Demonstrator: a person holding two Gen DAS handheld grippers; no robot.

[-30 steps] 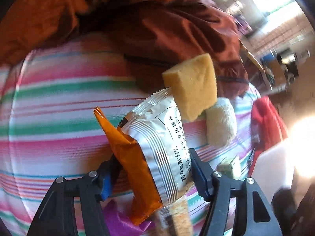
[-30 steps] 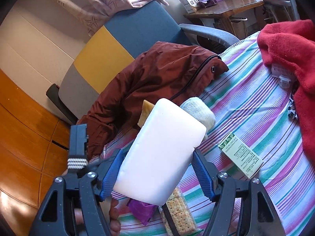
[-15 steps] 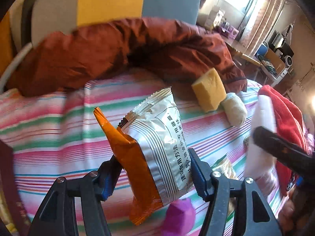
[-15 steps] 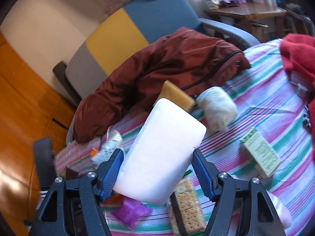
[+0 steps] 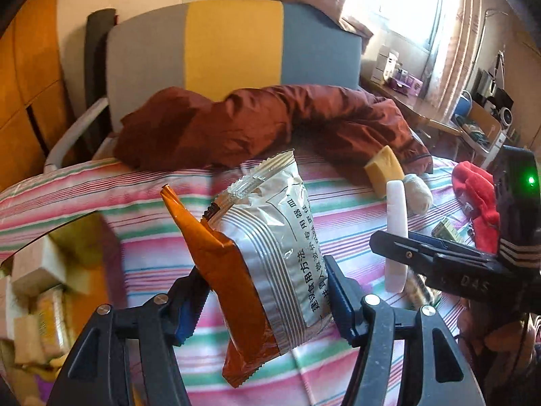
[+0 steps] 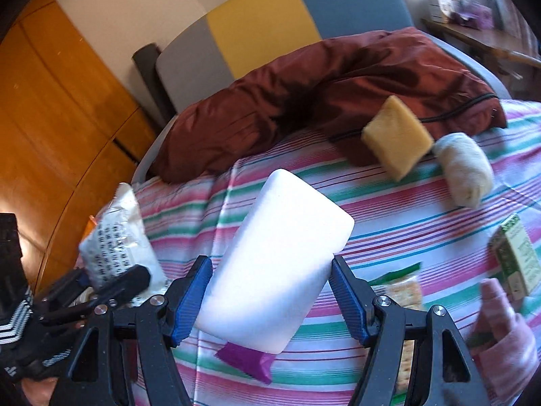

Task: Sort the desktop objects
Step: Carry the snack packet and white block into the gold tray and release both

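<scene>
My left gripper (image 5: 263, 297) is shut on a silver and orange snack bag (image 5: 267, 257), held above the striped cloth (image 5: 142, 247). My right gripper (image 6: 270, 297) is shut on a white foam block (image 6: 277, 264), also held above the cloth. The block shows edge-on in the left wrist view (image 5: 396, 233), and the snack bag shows at the left of the right wrist view (image 6: 118, 237). A yellow sponge (image 6: 397, 137) and a cream cloth roll (image 6: 465, 174) lie on the cloth by a brown jacket (image 6: 321, 91).
A green box (image 6: 517, 260), crackers (image 6: 404, 296) and a purple wrapper (image 6: 247, 360) lie on the cloth. A red cloth (image 5: 480, 199) lies at the right. A round container (image 5: 44, 291) with several items sits at the left edge. A chair (image 5: 233, 47) stands behind.
Both grippers have pulled back and swung left with their loads. The view now takes in the chair, the container at the left and more of the cloth.
</scene>
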